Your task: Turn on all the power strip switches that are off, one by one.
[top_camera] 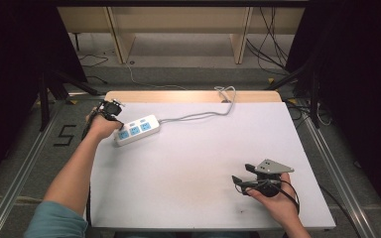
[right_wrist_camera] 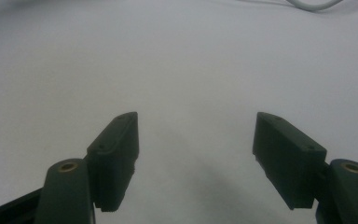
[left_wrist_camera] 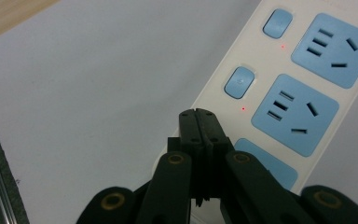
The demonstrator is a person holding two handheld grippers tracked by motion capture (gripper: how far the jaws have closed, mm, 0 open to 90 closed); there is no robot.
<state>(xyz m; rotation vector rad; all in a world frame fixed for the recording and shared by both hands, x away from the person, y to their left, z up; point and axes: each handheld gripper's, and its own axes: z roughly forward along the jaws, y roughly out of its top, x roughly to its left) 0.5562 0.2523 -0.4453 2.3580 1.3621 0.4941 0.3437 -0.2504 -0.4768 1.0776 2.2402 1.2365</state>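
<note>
A white power strip [top_camera: 137,129] with three blue sockets lies at the table's far left; its grey cable [top_camera: 203,115] runs off the far edge. My left gripper [top_camera: 120,127] hovers over the strip's near-left end. In the left gripper view the power strip [left_wrist_camera: 303,79] shows two blue switch buttons with small red lights lit beside them, and my left gripper [left_wrist_camera: 198,114] is shut, jaws pressed together with nothing between, tips over the strip's edge just below the lower button [left_wrist_camera: 239,81]. My right gripper [top_camera: 241,174] rests low at the near right, open, over bare white surface [right_wrist_camera: 196,126].
The white table top [top_camera: 198,163] has a wooden strip along its far edge. Beyond it stand wooden furniture legs [top_camera: 116,34] and loose floor cables [top_camera: 273,44]. Metal rails [top_camera: 20,173] run along both sides of the table.
</note>
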